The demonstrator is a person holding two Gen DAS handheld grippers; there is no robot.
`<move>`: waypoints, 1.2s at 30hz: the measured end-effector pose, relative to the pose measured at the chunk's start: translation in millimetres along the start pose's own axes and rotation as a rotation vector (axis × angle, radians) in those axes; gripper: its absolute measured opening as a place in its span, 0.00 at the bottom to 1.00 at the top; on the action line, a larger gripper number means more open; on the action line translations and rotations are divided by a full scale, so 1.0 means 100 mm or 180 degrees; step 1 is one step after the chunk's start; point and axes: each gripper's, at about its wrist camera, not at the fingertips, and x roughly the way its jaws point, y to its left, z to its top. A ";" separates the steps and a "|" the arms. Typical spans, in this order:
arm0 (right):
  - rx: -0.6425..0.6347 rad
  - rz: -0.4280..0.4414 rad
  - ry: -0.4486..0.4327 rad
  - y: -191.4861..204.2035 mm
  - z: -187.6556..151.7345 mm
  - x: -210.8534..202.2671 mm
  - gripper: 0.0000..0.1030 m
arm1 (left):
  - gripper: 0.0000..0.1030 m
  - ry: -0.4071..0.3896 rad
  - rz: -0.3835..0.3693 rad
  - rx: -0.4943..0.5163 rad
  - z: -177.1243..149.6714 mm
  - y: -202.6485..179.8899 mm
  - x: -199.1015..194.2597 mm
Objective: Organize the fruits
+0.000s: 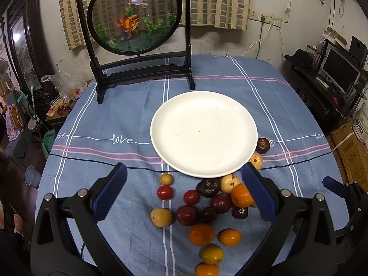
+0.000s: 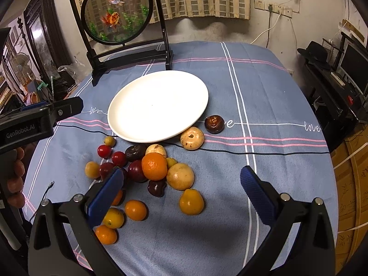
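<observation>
A white plate [image 1: 203, 133] [image 2: 158, 105] lies bare on the blue tablecloth. Several small fruits lie loose in front of it: an orange tangerine [image 1: 241, 195] [image 2: 154, 166], red tomatoes [image 1: 165, 192] [image 2: 104, 151], dark plums [image 1: 187, 215] [image 2: 136, 171], yellow-tan fruits [image 1: 161, 217] [image 2: 180, 176] and a dark brown fruit [image 1: 263, 145] [image 2: 214, 124] beside the plate's rim. My left gripper [image 1: 184, 191] is open and empty above the pile. My right gripper [image 2: 181, 193] is open and empty, over the pile's right side.
A black-framed round goldfish screen [image 1: 135, 13] [image 2: 117, 11] stands behind the plate. The table edge falls off left and right. A cabinet with a monitor [image 1: 340, 71] stands to the right, cluttered furniture to the left.
</observation>
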 end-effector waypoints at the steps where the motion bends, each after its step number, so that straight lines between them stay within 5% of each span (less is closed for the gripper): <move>1: -0.0003 -0.0003 -0.0002 0.00 0.00 0.00 0.99 | 0.98 0.0004 -0.0007 0.0002 0.00 0.00 0.00; 36: -0.0187 -0.0196 -0.0160 0.04 -0.06 -0.05 0.99 | 0.98 0.0083 0.0100 0.0116 -0.10 0.01 0.04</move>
